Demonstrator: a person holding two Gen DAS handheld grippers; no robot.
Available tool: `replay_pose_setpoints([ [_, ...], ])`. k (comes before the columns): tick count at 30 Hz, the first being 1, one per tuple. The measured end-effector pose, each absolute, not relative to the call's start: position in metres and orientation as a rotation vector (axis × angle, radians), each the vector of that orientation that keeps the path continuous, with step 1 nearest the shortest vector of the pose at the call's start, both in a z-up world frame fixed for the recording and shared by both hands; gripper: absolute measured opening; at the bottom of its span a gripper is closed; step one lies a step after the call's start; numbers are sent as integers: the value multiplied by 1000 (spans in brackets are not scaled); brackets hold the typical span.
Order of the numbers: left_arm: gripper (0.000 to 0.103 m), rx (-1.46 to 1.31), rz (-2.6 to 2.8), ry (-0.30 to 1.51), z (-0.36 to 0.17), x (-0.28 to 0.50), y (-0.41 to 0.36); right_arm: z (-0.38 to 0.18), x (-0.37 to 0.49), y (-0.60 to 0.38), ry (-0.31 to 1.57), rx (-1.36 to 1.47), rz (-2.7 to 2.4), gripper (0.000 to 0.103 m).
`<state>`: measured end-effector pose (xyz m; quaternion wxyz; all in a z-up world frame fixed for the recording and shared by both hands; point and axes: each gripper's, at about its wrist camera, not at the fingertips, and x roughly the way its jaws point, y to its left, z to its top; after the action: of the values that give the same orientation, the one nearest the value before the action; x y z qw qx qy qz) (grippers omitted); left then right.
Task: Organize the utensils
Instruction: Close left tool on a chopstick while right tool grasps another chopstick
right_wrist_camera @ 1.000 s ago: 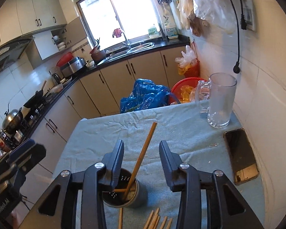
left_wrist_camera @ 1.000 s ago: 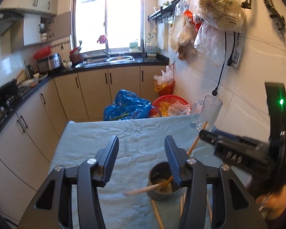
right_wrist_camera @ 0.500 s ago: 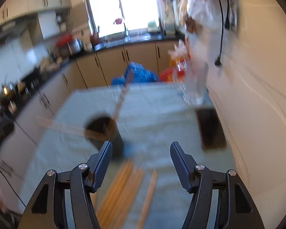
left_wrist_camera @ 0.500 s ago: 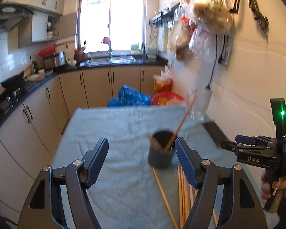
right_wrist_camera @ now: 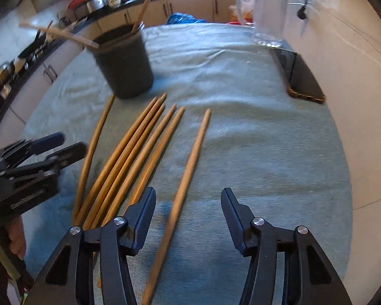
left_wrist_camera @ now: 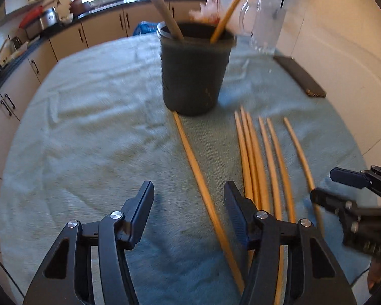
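The left black two-finger gripper (left_wrist_camera: 189, 190) is hovering low over the wrinkled pale green cloth (left_wrist_camera: 89, 117) with its jaws standing wide apart and nothing between them but one long wooden chopstick (left_wrist_camera: 203, 185) lying on the cloth below. The right black two-finger gripper (right_wrist_camera: 188, 198) is likewise spread wide and is gripping nothing, with a single wooden chopstick (right_wrist_camera: 188, 175) lying under its gap. A loose row of wooden chopsticks (right_wrist_camera: 134, 152) is lying side by side between these two, pointing toward the far side. The dark round utensil cup (left_wrist_camera: 194, 68) is standing upright just beyond their far tips, with two sticks (left_wrist_camera: 226, 7) leaning inside it. Farther right, a clear glass mug (right_wrist_camera: 266, 12) is standing near the wall, and a dark flat phone (right_wrist_camera: 299, 76) is lying just in front of it.
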<state>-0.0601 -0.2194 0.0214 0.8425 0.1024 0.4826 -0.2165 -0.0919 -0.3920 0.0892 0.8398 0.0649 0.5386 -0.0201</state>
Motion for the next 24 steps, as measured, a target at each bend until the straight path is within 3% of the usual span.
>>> replay_pose_setpoints([
  [3, 23, 227, -434, 1042, 11, -54, -220, 82, -86, -385, 1168, 90, -45, 48],
  [4, 12, 235, -423, 1039, 10, -54, -219, 78, -84, -385, 1185, 78, -44, 35],
  [6, 7, 219, -427, 1060, 8, -54, -212, 76, -87, -387, 1190, 54, -42, 25],
  [8, 7, 199, -430, 1076, 6, -56, -199, 76, -89, -390, 1203, 49, -32, 15],
  [12, 7, 195, -428, 1105, 9, -66, -175, 76, -102, -407, 1240, 36, -56, 15],
  [17, 10, 171, -452, 1127, 14, -58, -174, 76, -103, -419, 1248, 32, -83, 37],
  [19, 21, 164, -442, 1131, 13, -49, -180, 75, -95, -423, 1250, 54, -87, 38],
  [24, 23, 191, -435, 1121, 14, -29, -197, 74, -69, -430, 1251, 83, -103, 38],
])
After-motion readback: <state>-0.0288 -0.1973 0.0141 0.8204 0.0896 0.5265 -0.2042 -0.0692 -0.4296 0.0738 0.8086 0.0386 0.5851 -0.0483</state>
